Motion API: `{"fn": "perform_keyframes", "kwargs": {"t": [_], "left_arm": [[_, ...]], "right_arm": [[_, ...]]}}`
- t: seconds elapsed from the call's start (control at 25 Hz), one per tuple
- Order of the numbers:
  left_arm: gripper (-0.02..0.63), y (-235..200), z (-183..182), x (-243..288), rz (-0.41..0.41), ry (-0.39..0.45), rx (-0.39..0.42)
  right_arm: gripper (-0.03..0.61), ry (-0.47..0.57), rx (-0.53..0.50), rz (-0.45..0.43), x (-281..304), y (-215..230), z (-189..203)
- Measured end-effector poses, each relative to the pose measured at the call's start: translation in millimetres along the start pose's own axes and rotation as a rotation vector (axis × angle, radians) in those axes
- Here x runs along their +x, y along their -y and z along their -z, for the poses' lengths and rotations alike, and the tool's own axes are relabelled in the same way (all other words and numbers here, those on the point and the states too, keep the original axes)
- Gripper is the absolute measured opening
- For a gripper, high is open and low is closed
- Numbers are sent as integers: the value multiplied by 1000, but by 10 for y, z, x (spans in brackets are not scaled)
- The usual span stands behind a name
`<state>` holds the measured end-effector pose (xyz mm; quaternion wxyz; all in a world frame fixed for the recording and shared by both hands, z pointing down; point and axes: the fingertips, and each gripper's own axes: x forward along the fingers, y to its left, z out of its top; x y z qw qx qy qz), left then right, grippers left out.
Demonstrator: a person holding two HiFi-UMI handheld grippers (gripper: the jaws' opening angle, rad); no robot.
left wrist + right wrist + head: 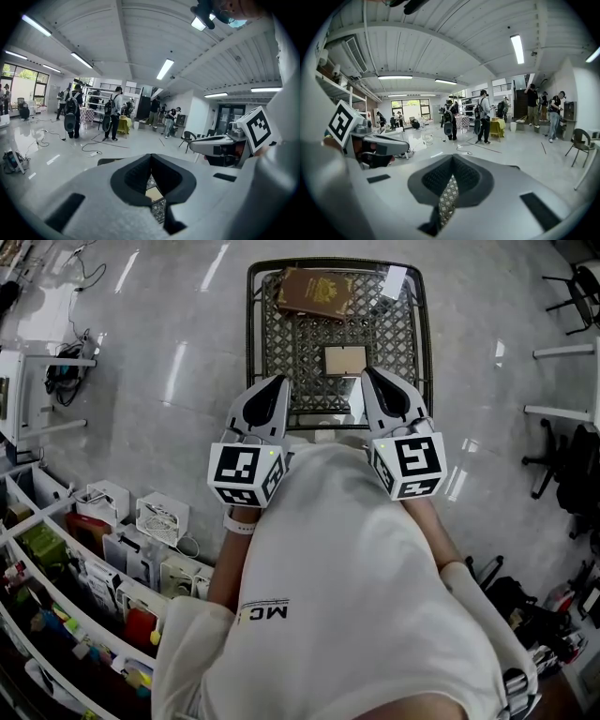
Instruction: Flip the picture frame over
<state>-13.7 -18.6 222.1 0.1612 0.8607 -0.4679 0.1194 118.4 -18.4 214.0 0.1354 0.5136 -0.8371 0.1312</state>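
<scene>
The small picture frame (345, 360) lies flat in the middle of a dark lattice-top table (281, 343), its pale surface up. Both grippers hover over the table's near edge, short of the frame and apart from it. My left gripper (275, 382) is to the frame's lower left and my right gripper (372, 374) just to its lower right. Each has its jaws shut with nothing between them. In the left gripper view a corner of the frame (153, 194) shows through the slit below the closed tips (151, 157). The right gripper view shows only lattice under its closed tips (453, 158).
A brown book (316, 292) and a white card (394, 282) lie at the table's far end. Shelves full of items (75, 549) run along the lower left. Chairs (572, 465) stand at the right. Cables (66, 362) lie on the glossy floor. People stand far off.
</scene>
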Motion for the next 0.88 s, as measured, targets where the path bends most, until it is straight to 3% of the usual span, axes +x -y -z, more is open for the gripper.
{"fn": "perform_keyframes", "kwargs": {"t": [0.88], "left_arm": [[21,116,51,55,3,-31,-2]], "right_arm": [[17,-36,49,-19,36,62,146]]}}
